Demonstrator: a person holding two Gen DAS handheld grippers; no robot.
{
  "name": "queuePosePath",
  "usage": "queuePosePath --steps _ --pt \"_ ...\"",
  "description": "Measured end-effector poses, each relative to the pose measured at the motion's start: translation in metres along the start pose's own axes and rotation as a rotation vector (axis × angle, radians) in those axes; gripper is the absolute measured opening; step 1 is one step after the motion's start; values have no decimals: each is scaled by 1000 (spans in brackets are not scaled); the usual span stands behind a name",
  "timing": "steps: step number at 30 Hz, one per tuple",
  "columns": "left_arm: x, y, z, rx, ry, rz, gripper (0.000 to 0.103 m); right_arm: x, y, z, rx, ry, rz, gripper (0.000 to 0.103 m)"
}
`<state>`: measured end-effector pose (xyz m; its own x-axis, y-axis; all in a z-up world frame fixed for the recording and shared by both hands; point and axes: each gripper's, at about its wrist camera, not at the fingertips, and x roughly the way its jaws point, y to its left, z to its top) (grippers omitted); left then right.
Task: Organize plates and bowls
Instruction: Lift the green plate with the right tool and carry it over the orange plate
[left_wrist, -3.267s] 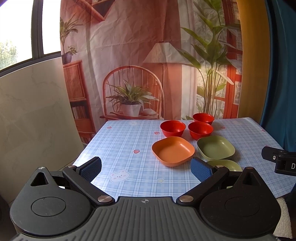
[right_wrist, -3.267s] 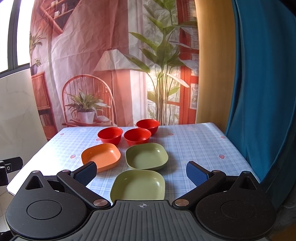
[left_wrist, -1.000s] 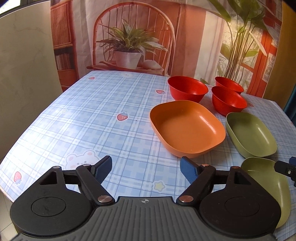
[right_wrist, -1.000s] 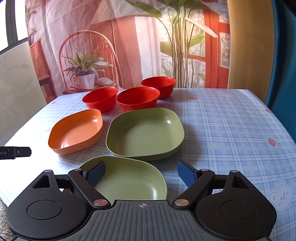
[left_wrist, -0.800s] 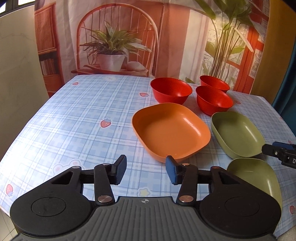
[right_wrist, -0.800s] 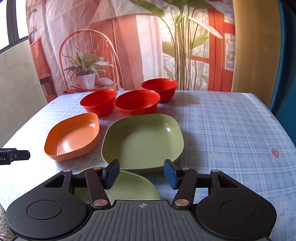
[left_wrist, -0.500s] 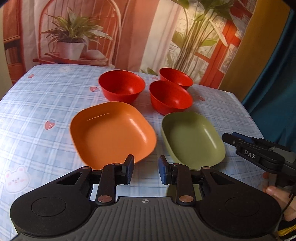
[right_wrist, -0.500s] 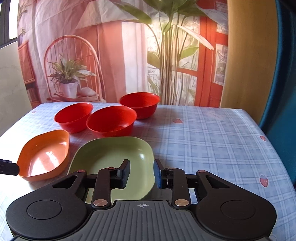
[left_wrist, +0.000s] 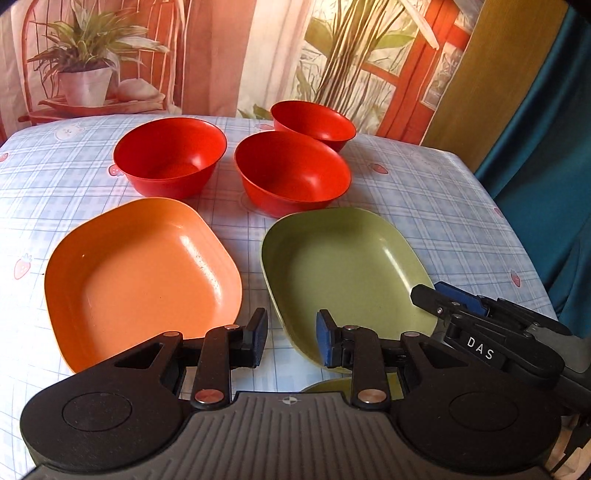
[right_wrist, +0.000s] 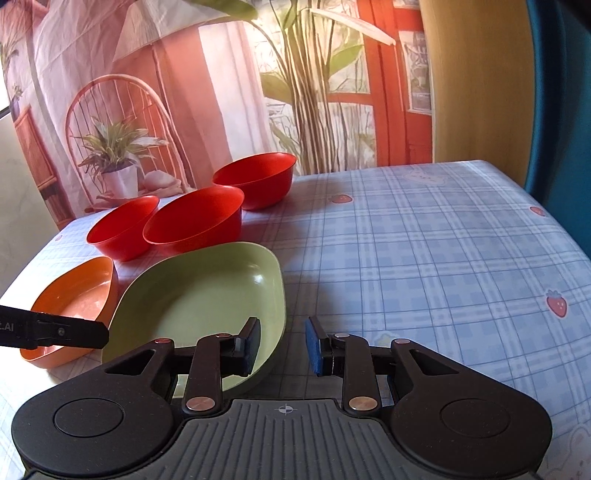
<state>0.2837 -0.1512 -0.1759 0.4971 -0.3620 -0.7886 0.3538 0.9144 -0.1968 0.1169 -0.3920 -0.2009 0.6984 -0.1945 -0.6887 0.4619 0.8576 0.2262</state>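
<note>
Nothing stacked yet, so the task looks barely begun; all sorting remains. Left gripper (left_wrist: 291, 334) and right gripper (right_wrist: 282, 345) both part-open, grasping nothing, straddling the green plate (left_wrist: 347, 273) near rim at 6 o'clock; orange plate (left_wrist: 140, 273) at 9; three red bowls (left_wrist: 170, 158) at 12; second green plate (left_wrist: 325, 386) barely visible below.

A second green plate (left_wrist: 332, 386) showed only as a sliver behind the left gripper (left_wrist: 291, 334). The far red bowl (left_wrist: 314, 122) sat partly hidden behind the middle bowl (left_wrist: 291, 173). The backdrop's potted plant (left_wrist: 85, 74) was cut off at the top edge.
</note>
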Motion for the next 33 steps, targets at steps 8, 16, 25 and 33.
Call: queuePosePath --steps 8,16,25,33 --pt "15 -6 -2 15 18 12 28 6 -2 -2 11 11 20 25" --pt "15 -4 -3 15 9 10 12 2 0 -4 2 6 21 12" --pt "-20 -12 1 59 -67 -28 13 -28 0 10 7 -47 25 12" --pt "-58 27 -9 -11 -103 -43 14 -34 34 30 -58 -43 92 11"
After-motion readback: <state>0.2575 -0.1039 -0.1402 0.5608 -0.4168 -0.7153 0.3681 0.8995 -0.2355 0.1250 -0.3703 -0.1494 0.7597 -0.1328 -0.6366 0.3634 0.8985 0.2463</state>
